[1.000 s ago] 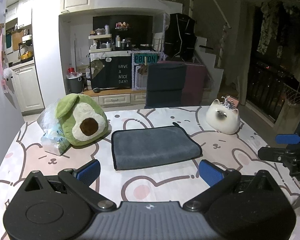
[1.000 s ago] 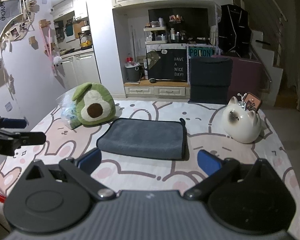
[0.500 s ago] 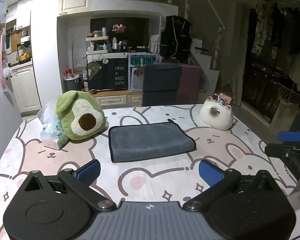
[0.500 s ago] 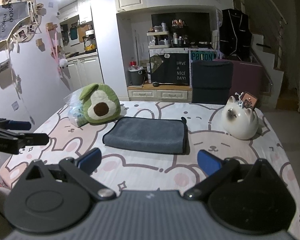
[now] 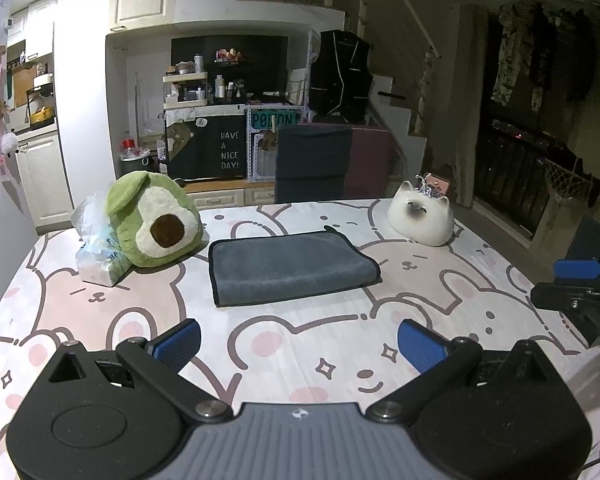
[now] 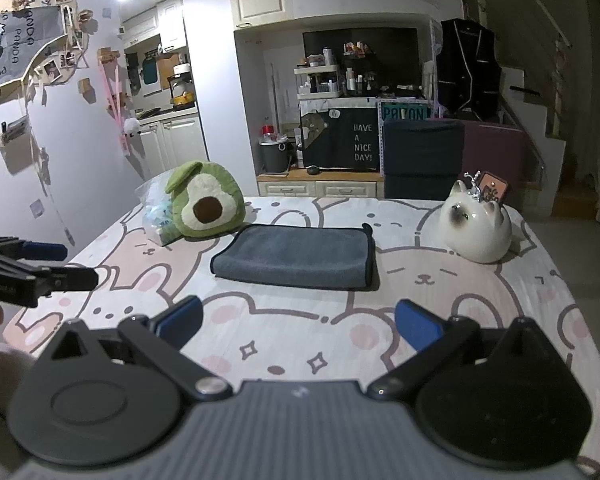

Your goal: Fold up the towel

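Observation:
A grey towel [image 5: 290, 266] lies folded into a flat rectangle in the middle of the table; it also shows in the right wrist view [image 6: 296, 256]. My left gripper [image 5: 299, 344] is open and empty, held back from the towel near the table's front edge. My right gripper [image 6: 299, 322] is open and empty, also well short of the towel. Each gripper shows at the side of the other's view: the right one [image 5: 576, 280] and the left one [image 6: 40, 266].
An avocado plush [image 5: 154, 220] and a plastic bag [image 5: 96, 240] sit left of the towel. A white cat-shaped ceramic [image 5: 420, 220] sits to its right. The table has a bunny-print cloth [image 5: 300, 356]. A dark chair [image 5: 310, 168] stands behind the table.
Both grippers have pulled back and up from the towel, which now looks smaller and farther. The towel has not moved.

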